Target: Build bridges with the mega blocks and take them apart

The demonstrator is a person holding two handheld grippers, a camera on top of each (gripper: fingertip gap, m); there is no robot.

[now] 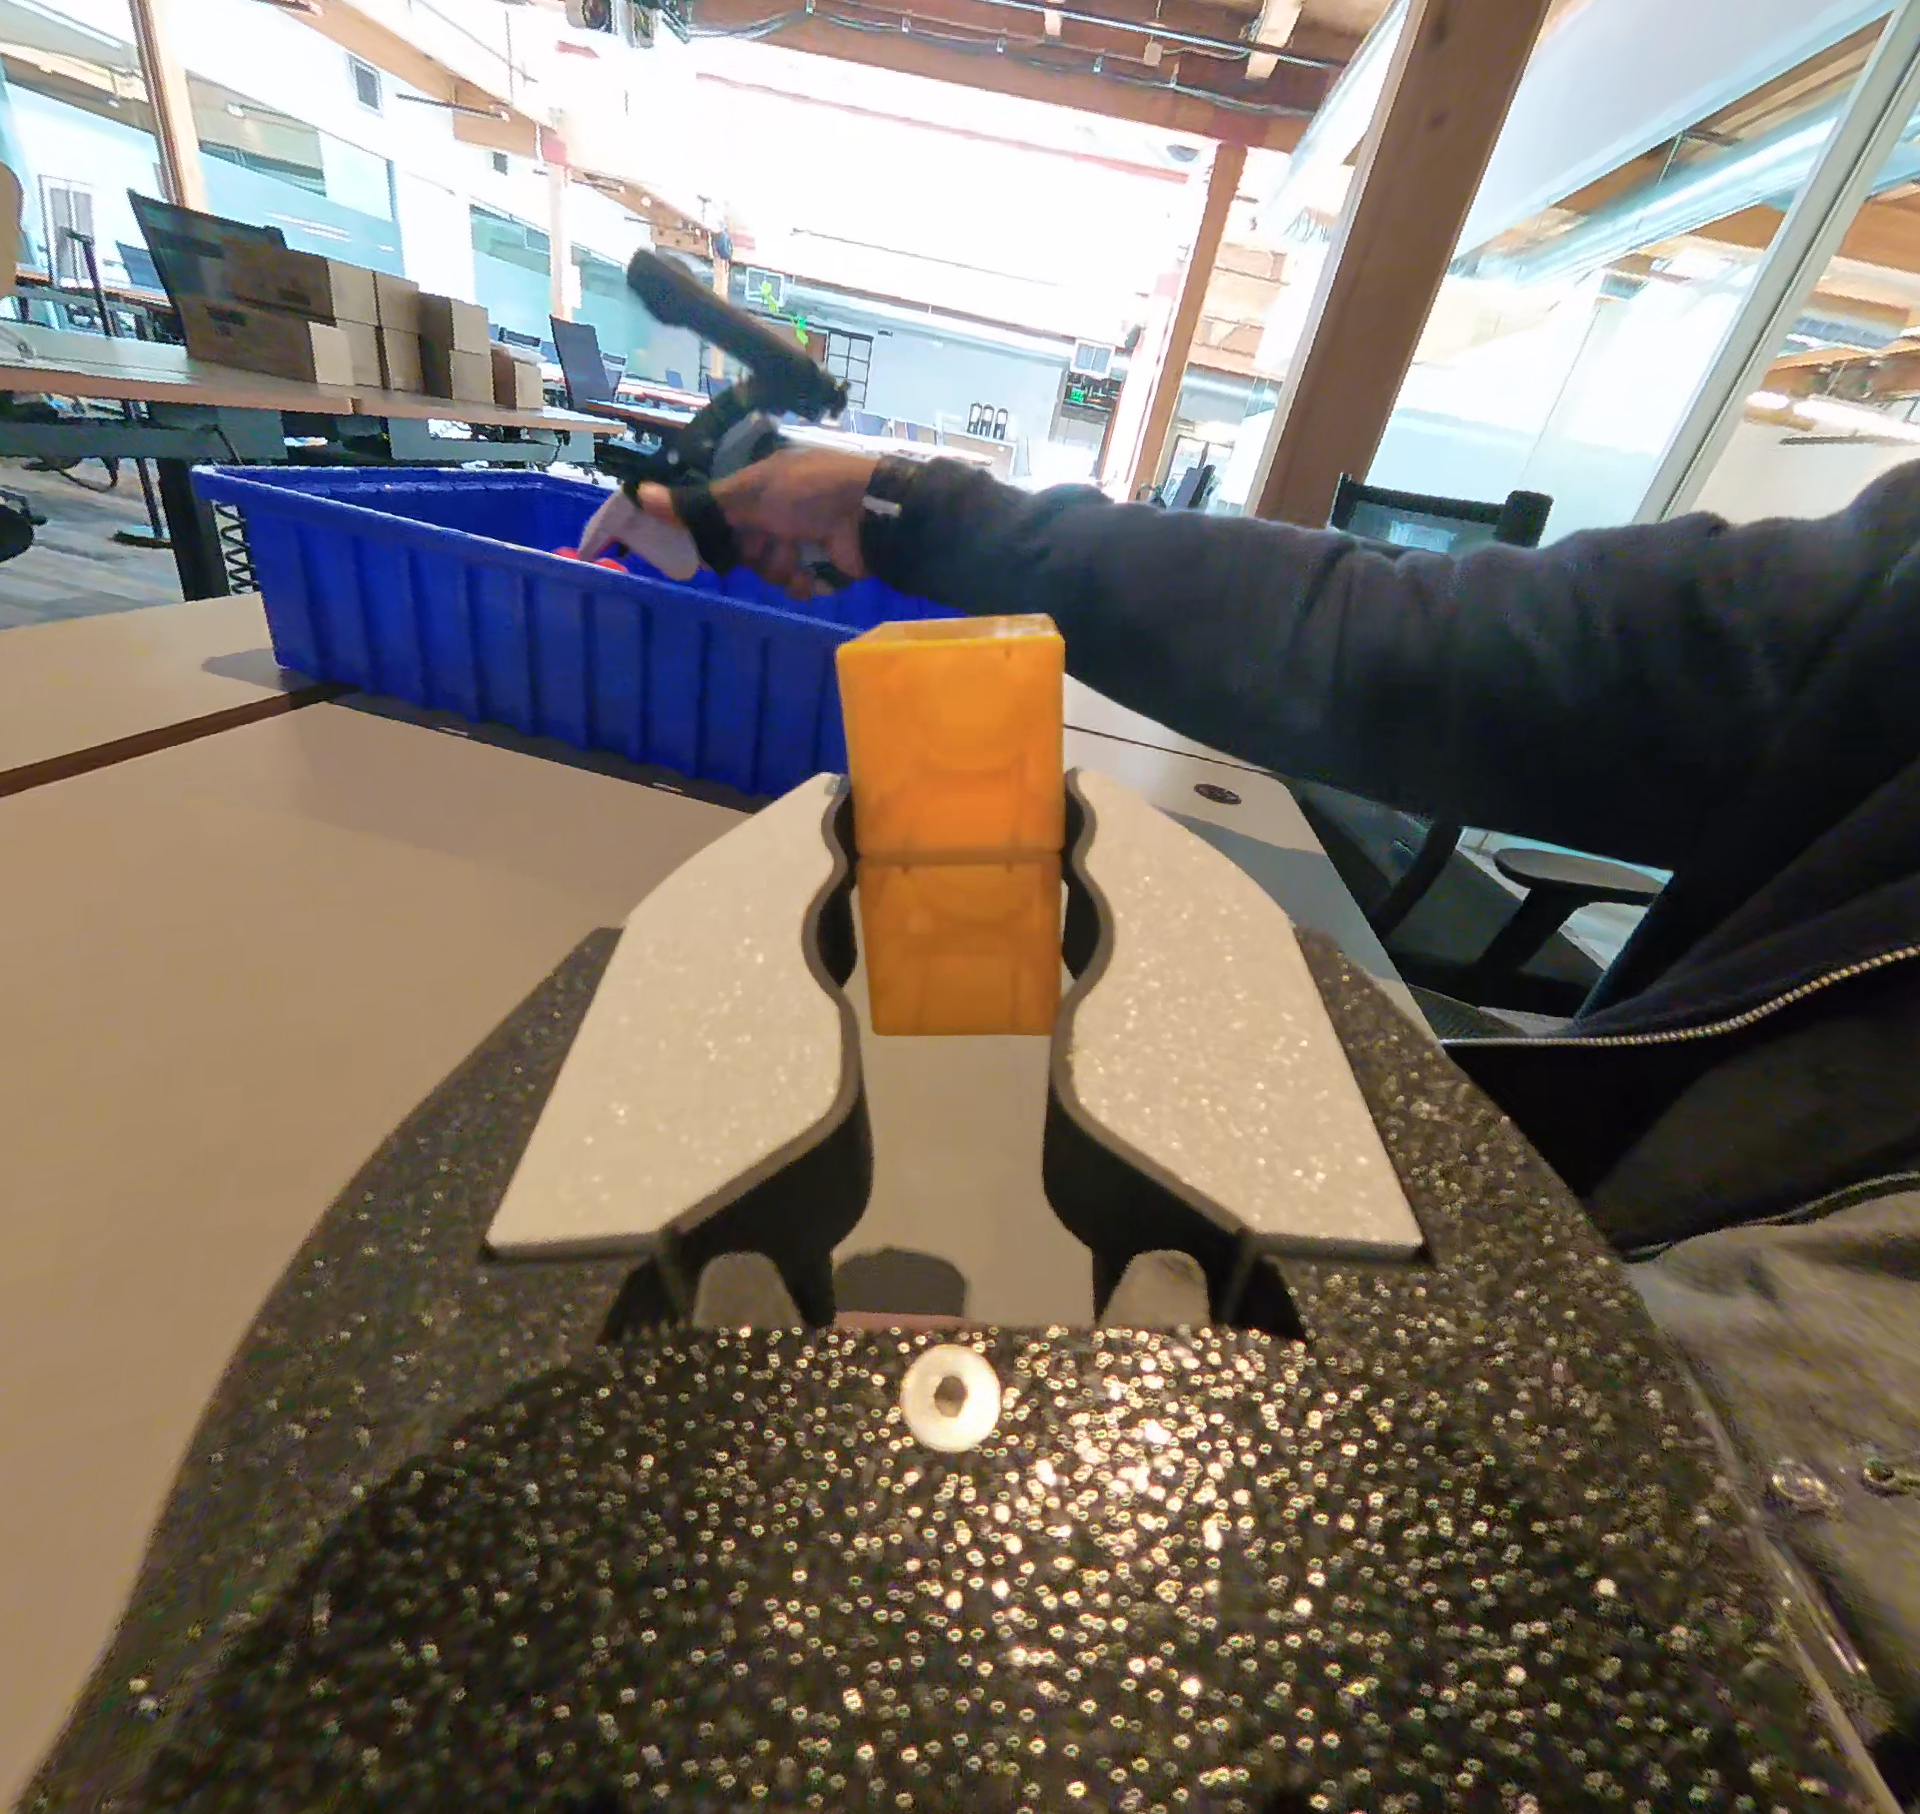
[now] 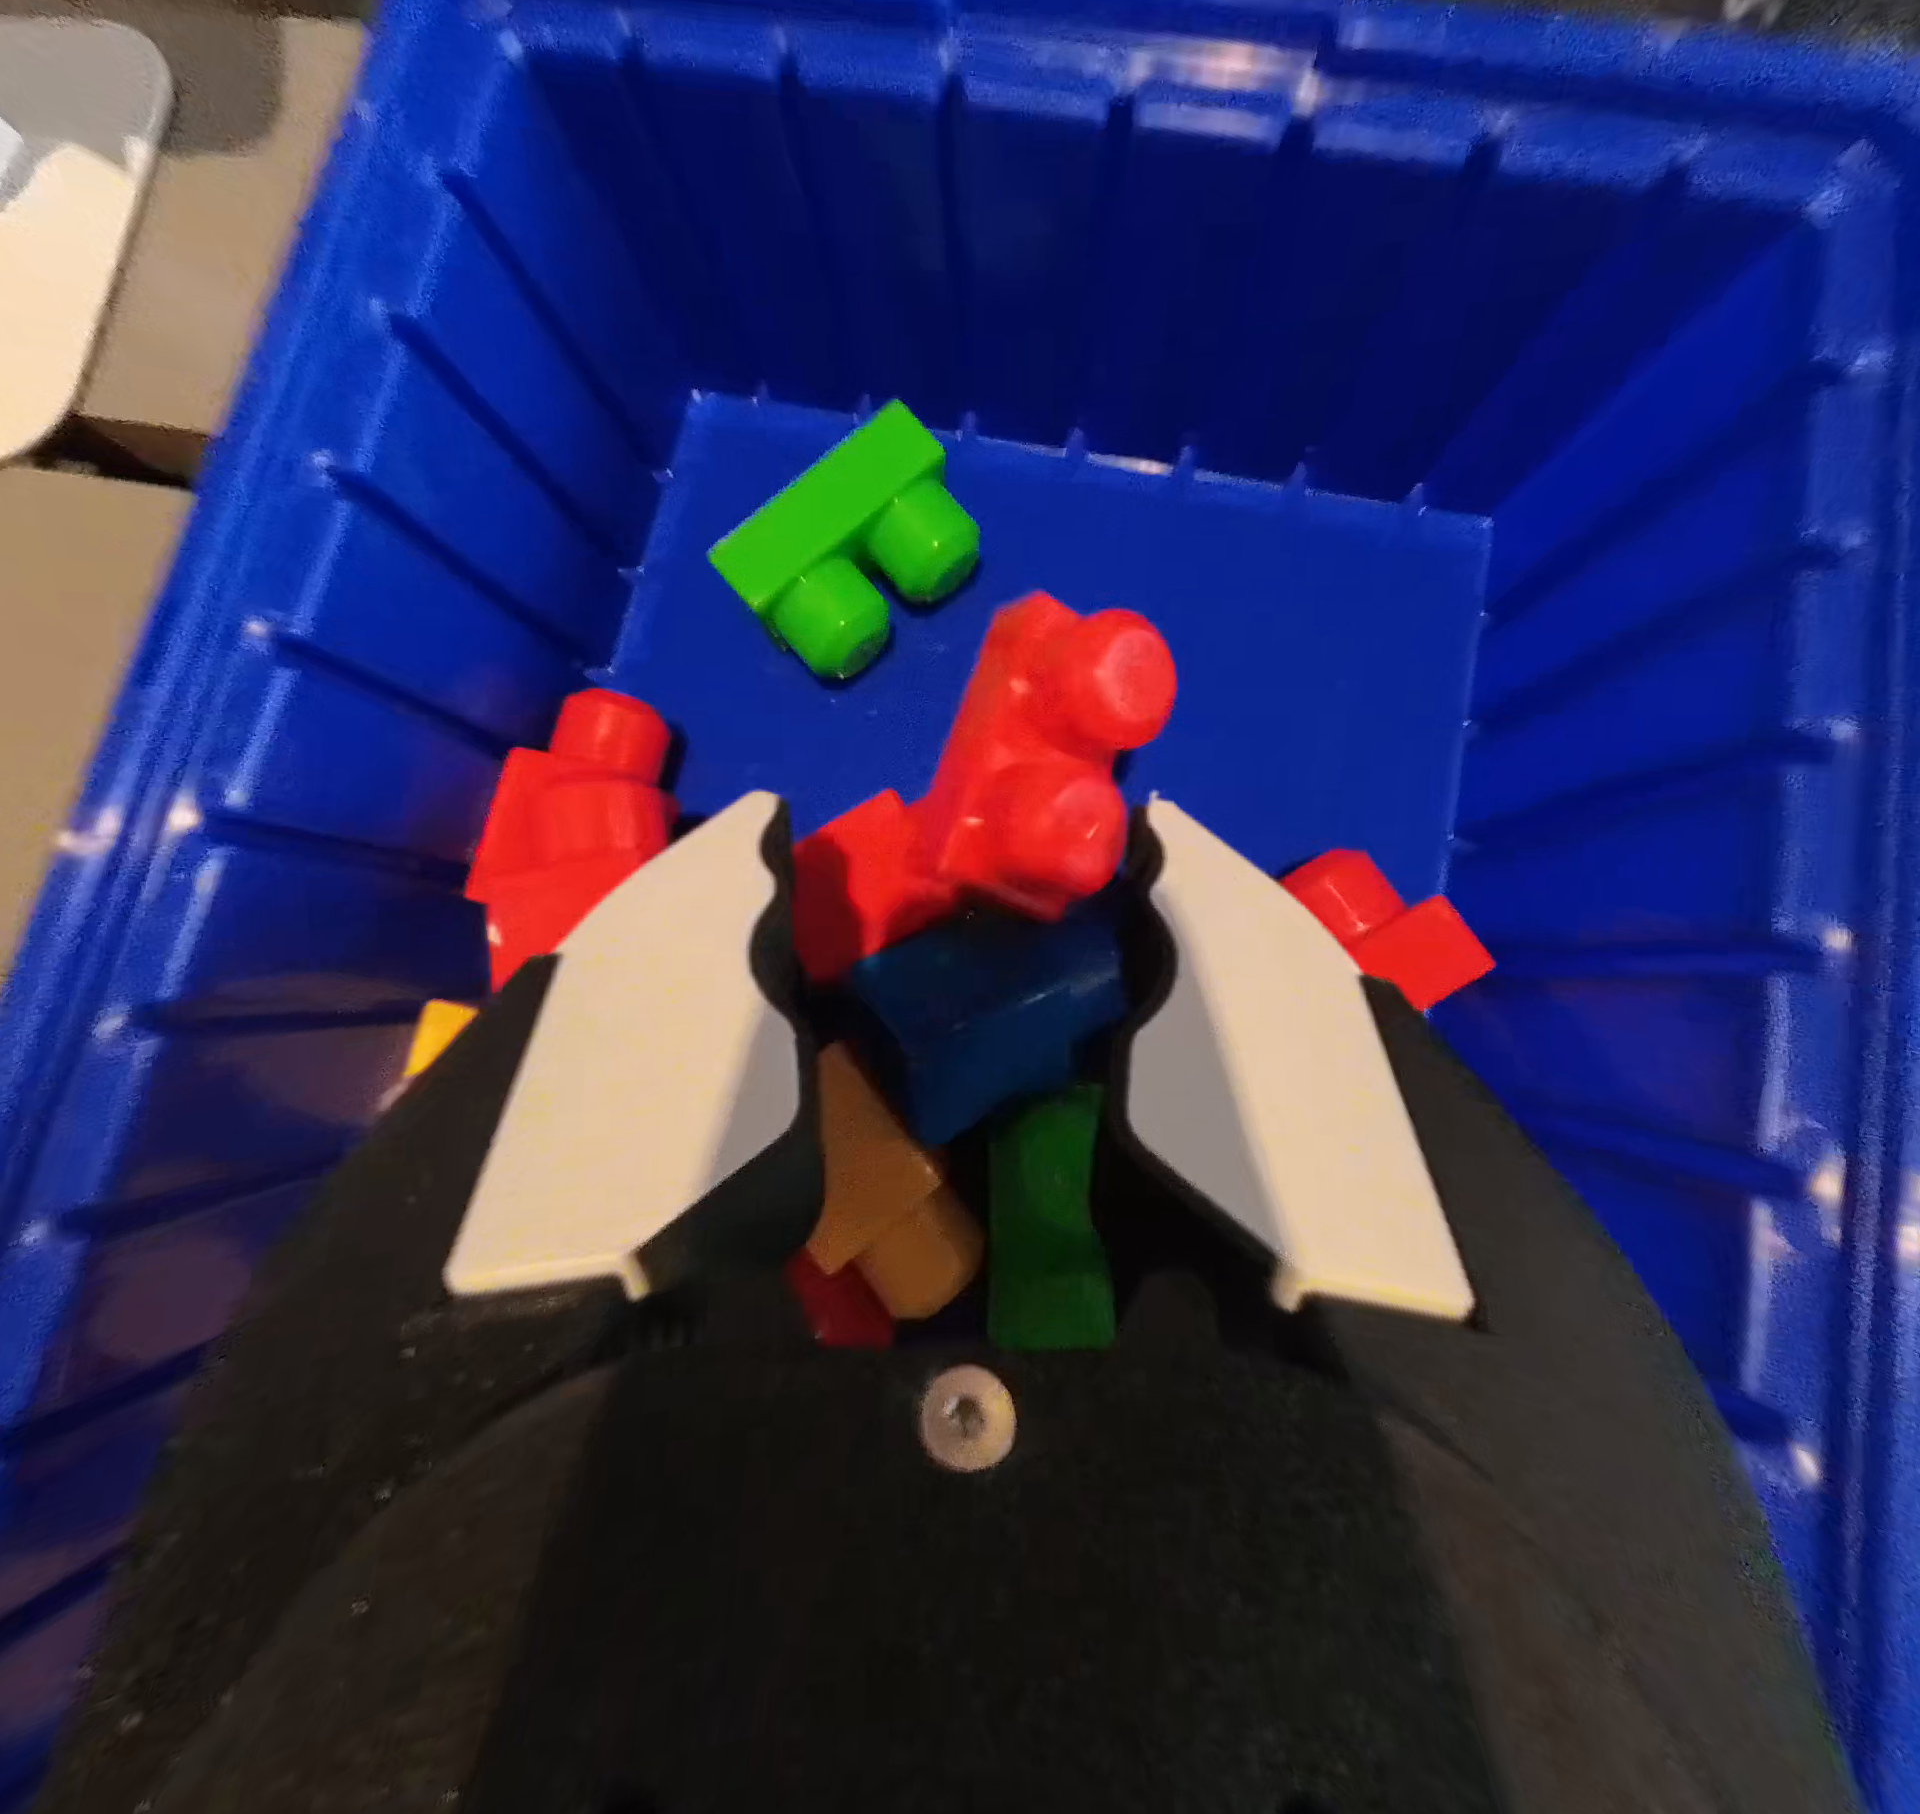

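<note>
Orange mega block clamped upright between the closed-in fingers of the left gripper, held ready beside the blue bin; right gripper spread wide inside that bin, empty, apparently reaching for a red block atop the pile.

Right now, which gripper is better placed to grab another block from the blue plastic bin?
Right. The right gripper hangs open inside the blue plastic bin, straddling the red block. The left gripper is shut on the orange block.
</note>
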